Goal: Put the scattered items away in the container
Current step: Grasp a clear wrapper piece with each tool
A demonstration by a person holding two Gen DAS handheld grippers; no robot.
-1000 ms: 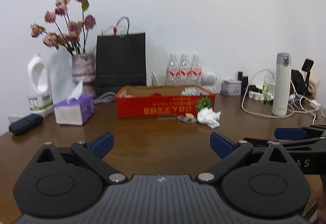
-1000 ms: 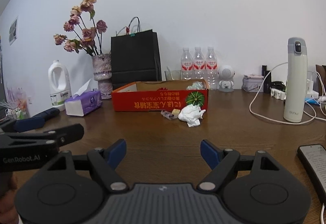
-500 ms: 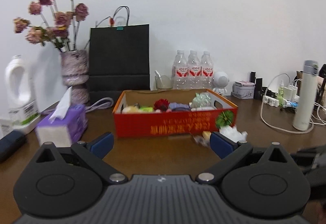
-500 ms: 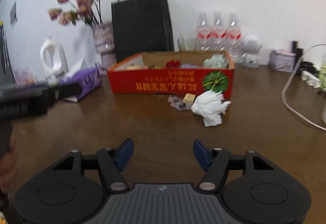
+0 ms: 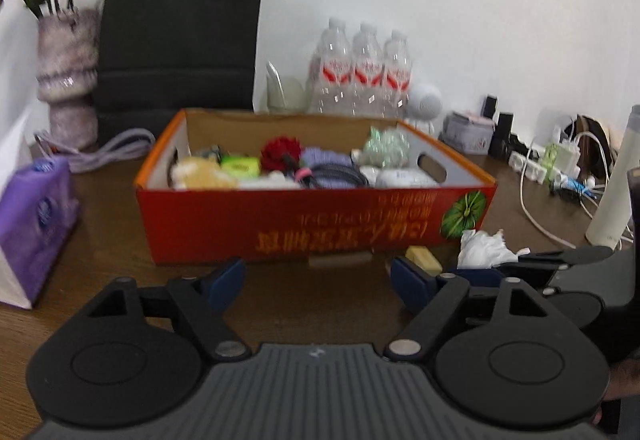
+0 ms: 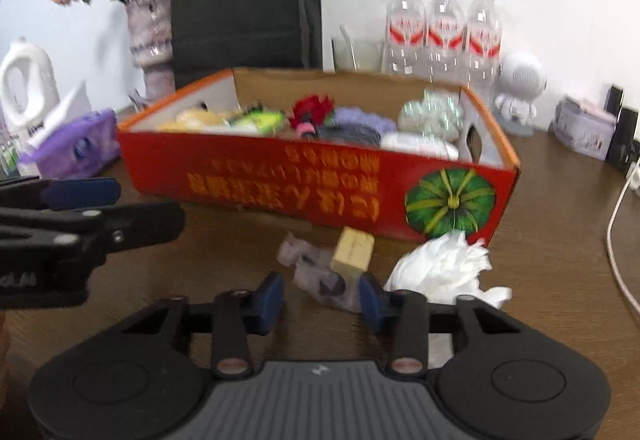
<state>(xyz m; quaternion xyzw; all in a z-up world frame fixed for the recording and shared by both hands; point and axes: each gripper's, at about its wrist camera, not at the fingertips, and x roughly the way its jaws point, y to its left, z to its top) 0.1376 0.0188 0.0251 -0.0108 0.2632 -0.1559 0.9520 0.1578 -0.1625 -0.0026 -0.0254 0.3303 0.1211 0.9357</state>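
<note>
A red cardboard box (image 5: 280,215) (image 6: 280,175) holds several small items. On the table before its right front corner lie a clear plastic wrapper (image 6: 320,280), a tan block (image 6: 354,248) (image 5: 423,258) and a crumpled white tissue (image 6: 440,268) (image 5: 484,246). My right gripper (image 6: 320,298) is low over the table with its jaws closing. The wrapper lies between its fingers and the left pad still stands off it. My left gripper (image 5: 316,280) faces the box's front wall, its jaws closing on nothing. Each gripper shows at the edge of the other's view.
A purple tissue box (image 5: 36,215) stands left of the box. Behind are a black paper bag (image 5: 180,31), a vase (image 5: 68,79) and three water bottles (image 5: 364,67). A white flask (image 5: 616,191), a power strip and cables crowd the right.
Both grippers have come forward to the red box and tipped downward. Both pairs of jaws have narrowed, the right more. The right gripper now straddles the plastic wrapper.
</note>
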